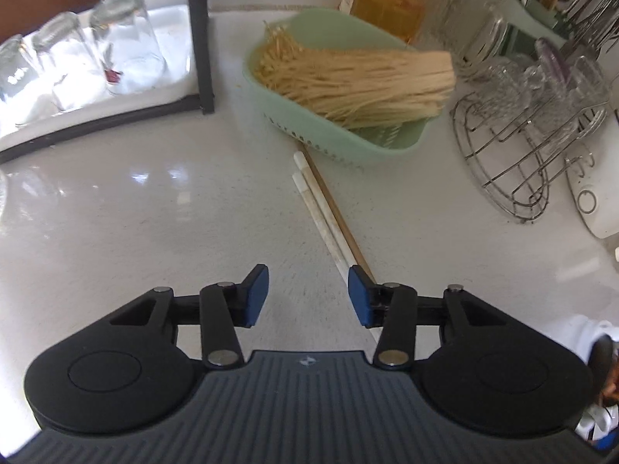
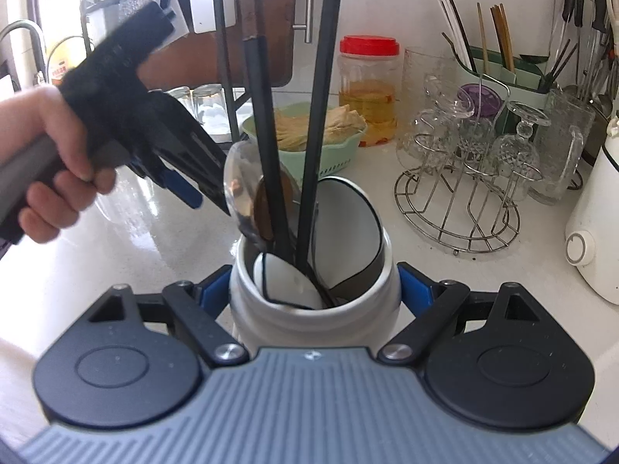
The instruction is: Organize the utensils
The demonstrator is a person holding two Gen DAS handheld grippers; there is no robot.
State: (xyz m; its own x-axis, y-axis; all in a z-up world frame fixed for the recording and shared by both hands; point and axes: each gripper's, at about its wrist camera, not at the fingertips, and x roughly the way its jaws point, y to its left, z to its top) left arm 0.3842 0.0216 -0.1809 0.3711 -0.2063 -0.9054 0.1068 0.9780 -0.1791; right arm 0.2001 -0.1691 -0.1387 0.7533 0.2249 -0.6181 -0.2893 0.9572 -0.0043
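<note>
Three chopsticks (image 1: 329, 216), two white and one brown, lie together on the white counter (image 1: 154, 232), running from the green basket toward my left gripper (image 1: 307, 295). That gripper is open and empty, hovering over the counter with its right pad (image 1: 358, 295) just above the near ends of the chopsticks. My right gripper (image 2: 313, 290) is shut on a white utensil jar (image 2: 313, 309). The jar holds a metal spoon (image 2: 240, 189), a white spoon (image 2: 286, 282), a ladle (image 2: 348, 216) and long black handles (image 2: 317, 96). The left gripper shows in the right wrist view (image 2: 185, 193), held by a hand.
A green basket of dry noodles (image 1: 340, 77) stands beyond the chopsticks. A tray of upturned glasses (image 1: 77, 69) is at the left, a wire glass rack (image 1: 534, 143) and a green cutlery caddy (image 2: 503, 69) at the right, with a white appliance (image 2: 595, 232).
</note>
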